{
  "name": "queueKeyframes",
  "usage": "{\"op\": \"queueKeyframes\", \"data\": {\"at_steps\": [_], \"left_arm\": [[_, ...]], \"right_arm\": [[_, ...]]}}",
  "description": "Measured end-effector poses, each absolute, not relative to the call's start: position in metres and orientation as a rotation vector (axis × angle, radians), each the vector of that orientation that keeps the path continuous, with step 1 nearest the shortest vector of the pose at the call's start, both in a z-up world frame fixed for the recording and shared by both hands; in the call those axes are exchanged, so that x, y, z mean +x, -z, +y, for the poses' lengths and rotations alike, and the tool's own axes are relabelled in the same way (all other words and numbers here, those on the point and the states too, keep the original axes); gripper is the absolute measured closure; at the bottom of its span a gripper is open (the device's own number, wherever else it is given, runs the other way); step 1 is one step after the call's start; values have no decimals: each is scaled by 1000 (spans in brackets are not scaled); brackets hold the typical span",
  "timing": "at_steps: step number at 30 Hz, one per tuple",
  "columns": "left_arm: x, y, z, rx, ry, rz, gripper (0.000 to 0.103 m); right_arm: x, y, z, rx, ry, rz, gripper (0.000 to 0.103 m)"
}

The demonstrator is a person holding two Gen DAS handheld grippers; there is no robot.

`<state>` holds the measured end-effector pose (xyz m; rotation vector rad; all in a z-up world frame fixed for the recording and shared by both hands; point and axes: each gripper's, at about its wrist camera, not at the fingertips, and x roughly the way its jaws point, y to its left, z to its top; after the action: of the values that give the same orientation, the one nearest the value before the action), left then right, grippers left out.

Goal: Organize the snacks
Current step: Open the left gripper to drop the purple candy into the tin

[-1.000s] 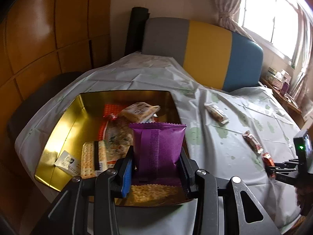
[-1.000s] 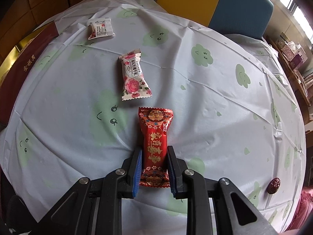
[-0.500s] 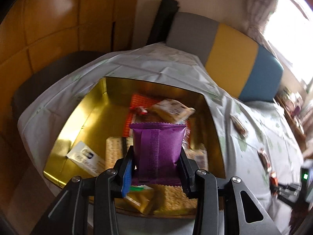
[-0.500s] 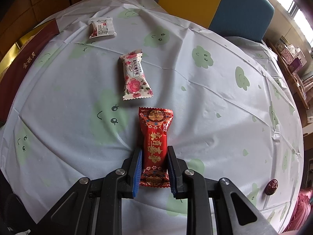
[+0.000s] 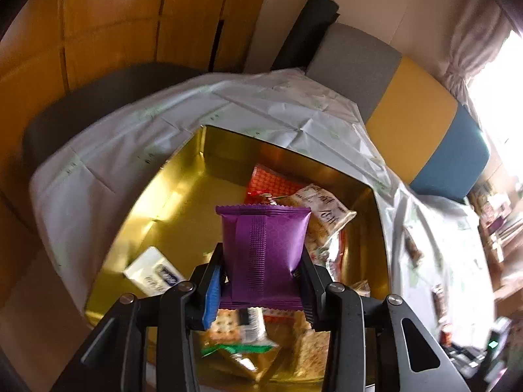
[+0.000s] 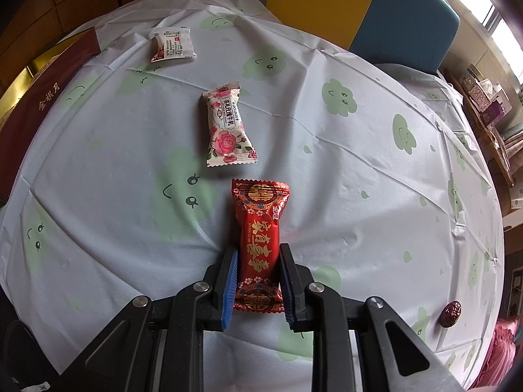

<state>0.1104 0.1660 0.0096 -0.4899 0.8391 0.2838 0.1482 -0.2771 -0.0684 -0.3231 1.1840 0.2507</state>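
Left tool [image 5: 261, 281] is gripping the purple foil snack packet [image 5: 264, 251] over the gold rectangular tin [image 5: 170, 196]; I'm aiming for bare floor before letting go. Right tool [image 6: 258, 284] is pinching the red candy wrapper [image 6: 260, 245] against the cloud-print worktop [image 6: 359, 163].

The setting is a home dining room. A table [image 6: 327, 137] under a cloud-print tablecloth [image 6: 114, 124] stands beside a colour-block upholstered bench [image 5: 408, 114]. Behind the bench, a curtained window [image 5: 474, 52] adjoins wood-panelled walls [image 5: 98, 26].
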Motion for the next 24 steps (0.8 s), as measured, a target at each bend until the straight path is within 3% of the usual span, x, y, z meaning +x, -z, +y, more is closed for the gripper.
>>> {"op": "queueKeyframes", "data": {"at_steps": [16,24], "left_arm": [[180,24,165,-463,-319,958,58],[169,31,146,-351,-335,956,54]], "right_arm": [[148,69,-276,-318,-250,1185,79],[148,69,-277,-319,-250,1185,79]]}}
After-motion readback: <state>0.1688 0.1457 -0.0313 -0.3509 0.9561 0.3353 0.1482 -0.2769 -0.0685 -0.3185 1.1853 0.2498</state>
